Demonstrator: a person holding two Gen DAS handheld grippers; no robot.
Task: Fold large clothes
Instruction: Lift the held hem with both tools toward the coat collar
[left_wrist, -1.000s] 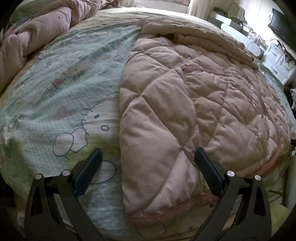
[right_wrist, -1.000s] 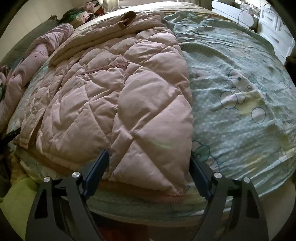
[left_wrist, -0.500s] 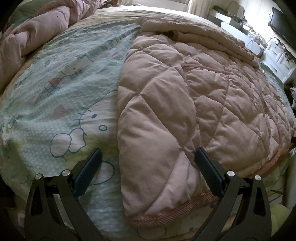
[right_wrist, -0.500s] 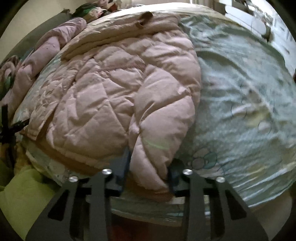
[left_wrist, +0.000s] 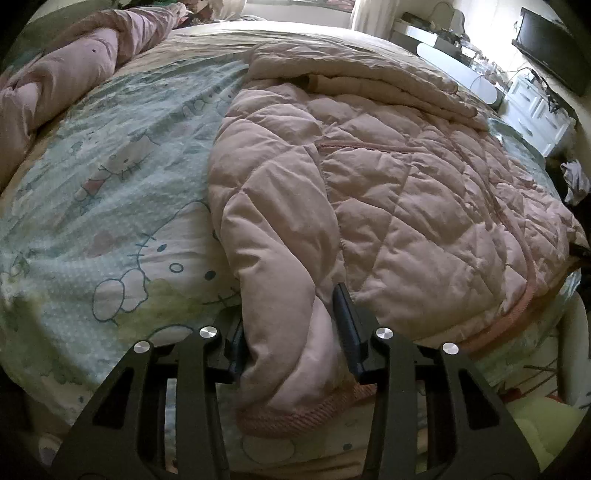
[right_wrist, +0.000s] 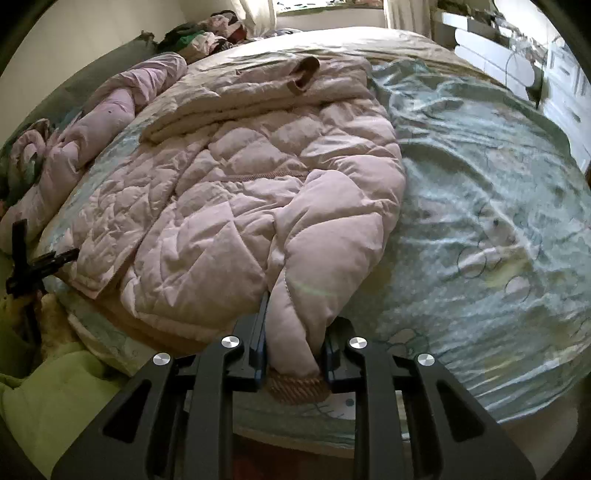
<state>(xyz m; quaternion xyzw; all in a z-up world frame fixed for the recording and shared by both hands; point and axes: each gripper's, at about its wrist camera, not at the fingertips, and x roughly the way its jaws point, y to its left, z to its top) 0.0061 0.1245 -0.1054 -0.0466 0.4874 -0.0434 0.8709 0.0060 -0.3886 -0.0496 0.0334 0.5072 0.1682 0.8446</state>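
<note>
Bedroom setting. A bed (left_wrist: 110, 206) with a pale green cartoon-print sheet (right_wrist: 480, 206) extends ahead of both grippers. Beyond its far end, a bright window with pale curtains (right_wrist: 258, 14) admits daylight. To the right stand white drawers (left_wrist: 535, 114) and a dark wall-mounted screen (left_wrist: 550, 48). A plain light wall (right_wrist: 92, 40) rises at far left.

A pink quilted puffer jacket (left_wrist: 388, 206) lies spread flat, sleeve cuffs bunched at its near edge.
</note>
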